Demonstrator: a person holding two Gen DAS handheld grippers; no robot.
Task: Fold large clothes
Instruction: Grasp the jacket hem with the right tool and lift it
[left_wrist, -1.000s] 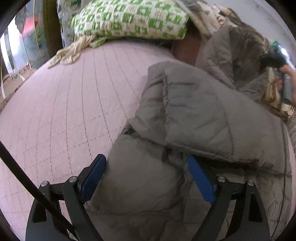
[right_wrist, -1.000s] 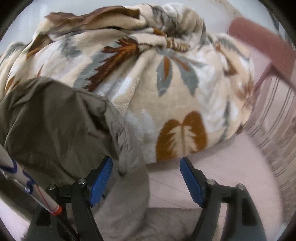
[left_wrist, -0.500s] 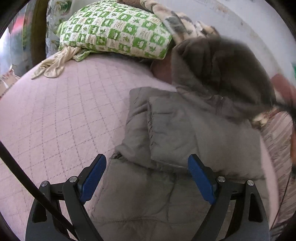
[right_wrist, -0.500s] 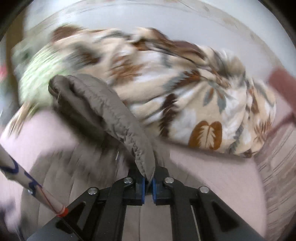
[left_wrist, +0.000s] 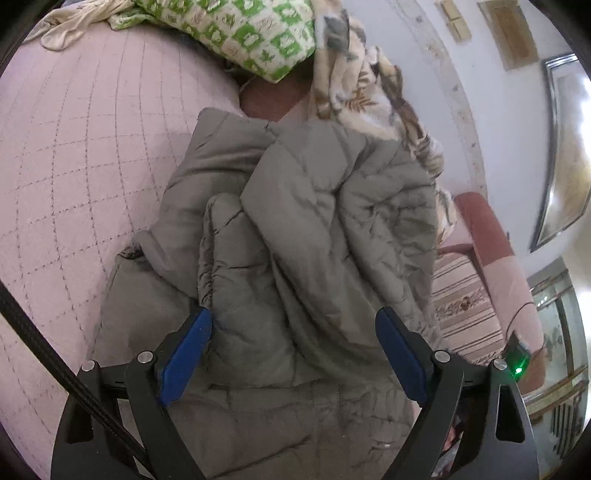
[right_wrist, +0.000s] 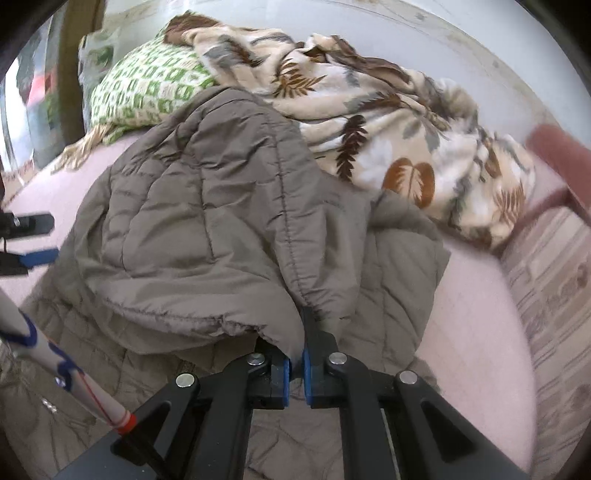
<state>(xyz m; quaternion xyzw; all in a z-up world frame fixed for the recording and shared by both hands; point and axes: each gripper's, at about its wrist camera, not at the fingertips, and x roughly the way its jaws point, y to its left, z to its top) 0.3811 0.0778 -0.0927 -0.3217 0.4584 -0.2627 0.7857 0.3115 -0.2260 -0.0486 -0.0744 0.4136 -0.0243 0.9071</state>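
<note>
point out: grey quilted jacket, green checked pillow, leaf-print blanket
grey quilted jacket (right_wrist: 207, 206): right wrist view, on the folded-over quilted panel.
green checked pillow (left_wrist: 258, 37): left wrist view, on its patterned face.
leaf-print blanket (right_wrist: 406, 129): right wrist view, on the crumpled middle.

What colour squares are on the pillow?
Green and white squares on the pillow, clearest in the right wrist view.

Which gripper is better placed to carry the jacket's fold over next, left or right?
Right. The right gripper is already shut on the jacket hem, with the flap draped ahead of it. The left gripper stands open above the jacket, holding nothing.
</note>
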